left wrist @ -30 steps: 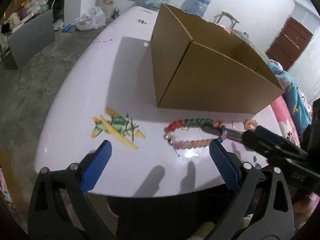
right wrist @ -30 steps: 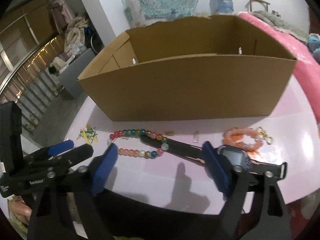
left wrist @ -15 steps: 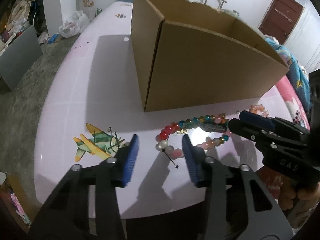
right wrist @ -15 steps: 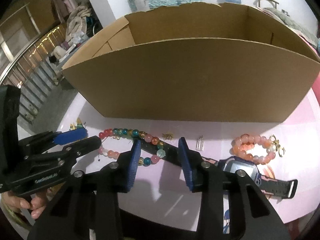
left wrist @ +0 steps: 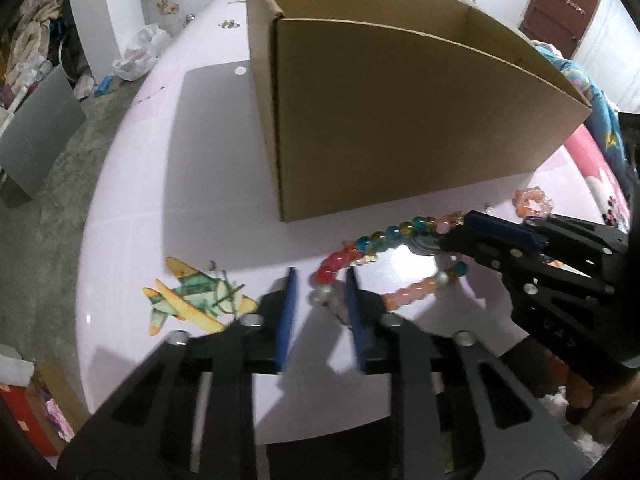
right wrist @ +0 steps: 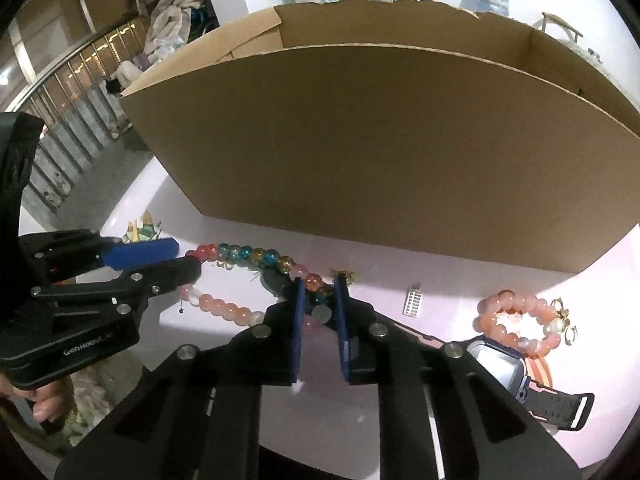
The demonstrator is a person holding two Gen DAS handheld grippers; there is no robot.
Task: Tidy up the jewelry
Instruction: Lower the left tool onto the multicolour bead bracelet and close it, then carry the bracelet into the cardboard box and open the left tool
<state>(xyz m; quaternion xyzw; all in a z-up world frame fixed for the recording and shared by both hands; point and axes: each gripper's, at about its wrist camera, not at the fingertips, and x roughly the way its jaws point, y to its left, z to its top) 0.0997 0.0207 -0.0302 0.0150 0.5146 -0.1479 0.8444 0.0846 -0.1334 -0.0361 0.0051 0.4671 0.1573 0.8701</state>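
Beads of red, teal, amber and peach glass, strung as a long multicoloured bead necklace (left wrist: 384, 264), lie looped on the glossy white bench (left wrist: 168, 184) just in front of the open brown cardboard box (left wrist: 400, 120), and both tools have come down onto the loop. A second ago each tool stood wide above the bench; now the left tool (left wrist: 320, 304) has narrowed around the loop's left end, its blue pads flanking the red and pale beads, and its jaws are closing with beads between them. The right tool (right wrist: 318, 300) has narrowed likewise at the loop's right end, where an orange and a teal bead sit between its pads; its jaws are closing too, and the pads look to be just meeting the beads. That suggests a two-handed lift of the necklace is being prepared, probably to carry it over the box wall, though nothing has left the bench yet. The left wrist view shows the painted aeroplane decal (left wrist: 192, 300) on the bench and the right tool (left wrist: 500, 236) lying across the far part of the loop. The right wrist view shows what the left one largely misses: a peach bead bracelet (right wrist: 516, 320) with a small gold charm, a dark blue digital wristwatch (right wrist: 504, 364) whose strap runs under the necklace, and a small silver clasp (right wrist: 414, 300), all waiting on the bench to the right.
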